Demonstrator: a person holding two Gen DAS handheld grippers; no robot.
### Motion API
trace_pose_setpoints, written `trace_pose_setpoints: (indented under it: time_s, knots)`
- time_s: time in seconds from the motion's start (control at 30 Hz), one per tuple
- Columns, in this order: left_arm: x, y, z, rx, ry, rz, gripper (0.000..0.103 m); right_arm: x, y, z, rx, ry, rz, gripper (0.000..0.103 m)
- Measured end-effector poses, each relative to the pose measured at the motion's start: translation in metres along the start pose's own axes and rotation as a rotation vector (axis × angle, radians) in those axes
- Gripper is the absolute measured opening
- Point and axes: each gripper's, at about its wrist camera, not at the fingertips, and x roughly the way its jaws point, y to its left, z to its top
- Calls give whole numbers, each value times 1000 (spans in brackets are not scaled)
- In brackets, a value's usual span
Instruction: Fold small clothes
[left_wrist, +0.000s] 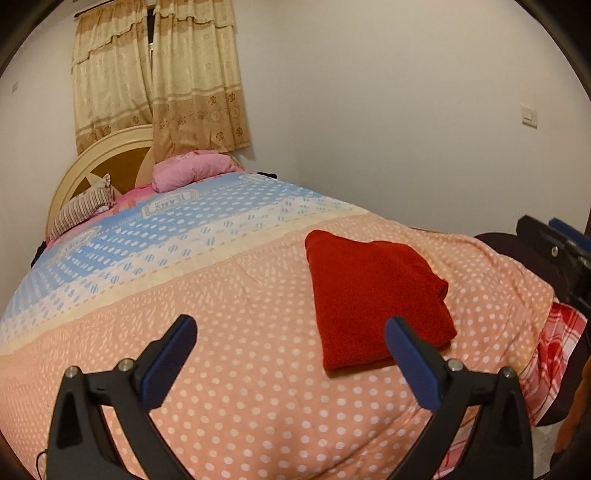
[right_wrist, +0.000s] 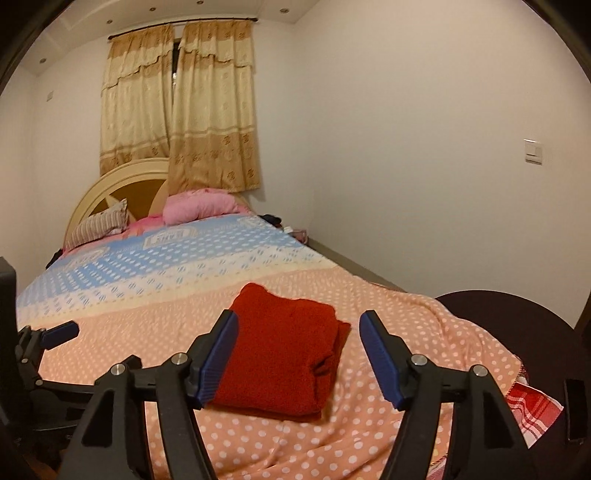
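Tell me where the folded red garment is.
The folded red garment lies on the peach polka-dot blanket near the bed's foot, right of centre in the left wrist view.

Small bedroom, plain white walls. Beige patterned curtains drawn over a window at the far end, dark gap between them. Bed with rounded cream headboard, dotted peach-and-blue cover, pink pillow, striped pillow. Light switch on right wall. Recessed ceiling lights.
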Motion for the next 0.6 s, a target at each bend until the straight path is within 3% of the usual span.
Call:
trace_pose_setpoints:
  time_s: [0.37, 0.6]
  knots:
    - [-6, -10, 3, -3, -36, 46, 103, 5, -2, -8, 9, 14, 11, 70]
    - [-2, -15, 3, -1, -23, 22, 103, 9, -8, -12, 32, 28, 6, 70]
